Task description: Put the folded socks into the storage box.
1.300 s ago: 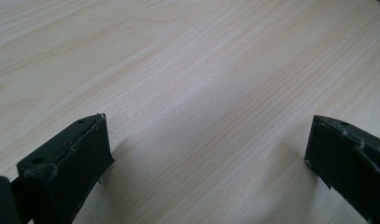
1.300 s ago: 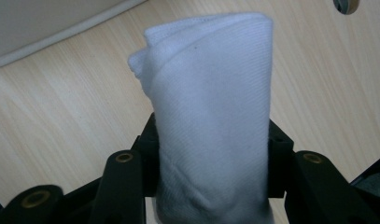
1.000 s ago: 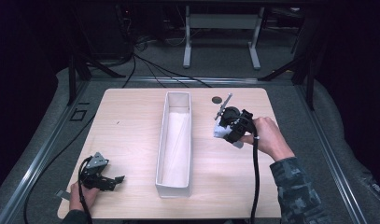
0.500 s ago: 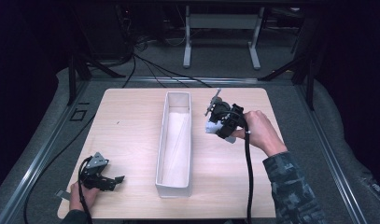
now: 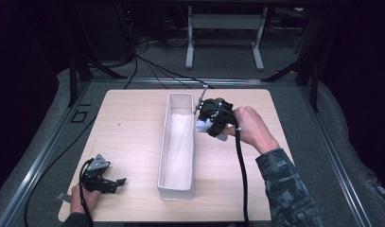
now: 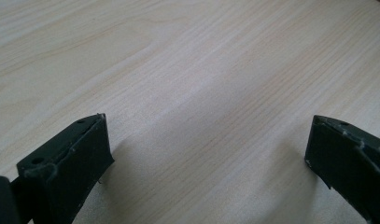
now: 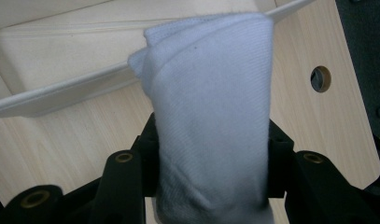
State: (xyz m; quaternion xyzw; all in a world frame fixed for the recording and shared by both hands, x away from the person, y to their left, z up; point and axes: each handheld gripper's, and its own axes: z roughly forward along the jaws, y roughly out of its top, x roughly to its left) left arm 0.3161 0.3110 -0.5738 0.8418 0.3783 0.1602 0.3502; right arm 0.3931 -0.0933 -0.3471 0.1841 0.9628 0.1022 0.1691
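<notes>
Between the right gripper's (image 7: 211, 186) fingers (image 7: 276, 154) sits a folded white cloth (image 7: 211, 116), clamped tight, just right of the long white tray (image 5: 164, 142). Grab's done; drop-in probably left. Left gripper (image 6: 206, 158) gapes empty over the desk (image 6: 201, 70).

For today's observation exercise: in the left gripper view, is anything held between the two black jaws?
No: the left gripper has its jaws standing wide apart over the bare wooden table, with nothing between them.
</notes>
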